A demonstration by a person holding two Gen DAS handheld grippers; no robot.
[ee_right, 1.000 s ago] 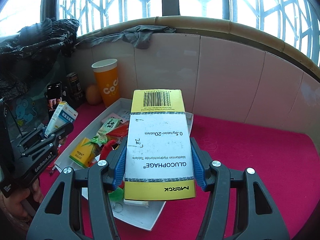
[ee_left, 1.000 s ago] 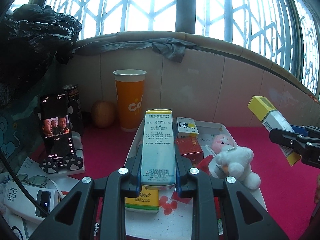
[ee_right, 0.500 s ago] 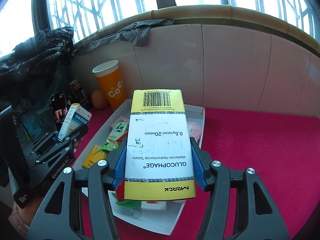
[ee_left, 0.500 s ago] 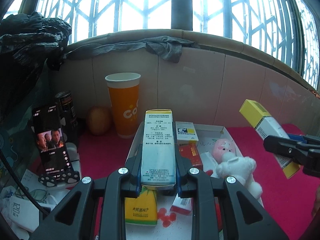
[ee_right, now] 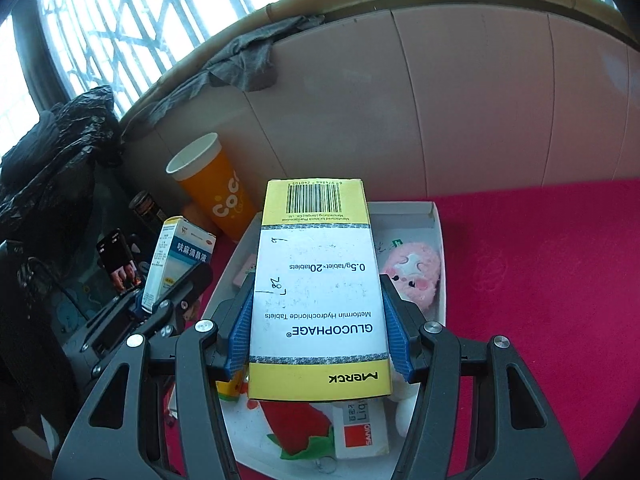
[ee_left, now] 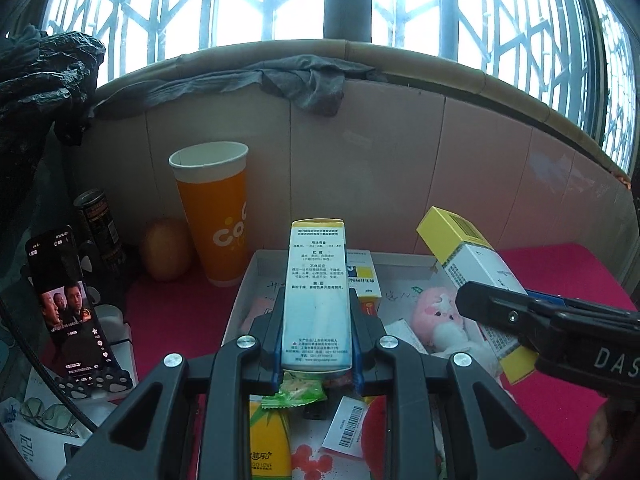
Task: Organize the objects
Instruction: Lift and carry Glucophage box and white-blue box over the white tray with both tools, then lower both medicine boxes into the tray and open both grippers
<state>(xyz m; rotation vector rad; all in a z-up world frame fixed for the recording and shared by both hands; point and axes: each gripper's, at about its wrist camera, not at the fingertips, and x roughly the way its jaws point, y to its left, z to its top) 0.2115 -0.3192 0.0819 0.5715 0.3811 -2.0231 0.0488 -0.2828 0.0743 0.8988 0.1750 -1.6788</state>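
Yellow-and-white Glucophage carton [ee_right: 318, 292] centre frame, clamped in right gripper [ee_right: 320, 344] jaws; pale blue-white medicine box [ee_left: 316, 300] clamped in left gripper [ee_left: 316, 344]. Both above white tray [ee_right: 436, 220]; step: carrying; next: find placement spot.

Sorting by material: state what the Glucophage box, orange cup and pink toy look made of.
Glucophage box: matte printed cardboard, judging by its folded edges and pen marks. Orange cup: likely coated paper, with a rolled white rim. Pink toy: fuzzy plush fabric.
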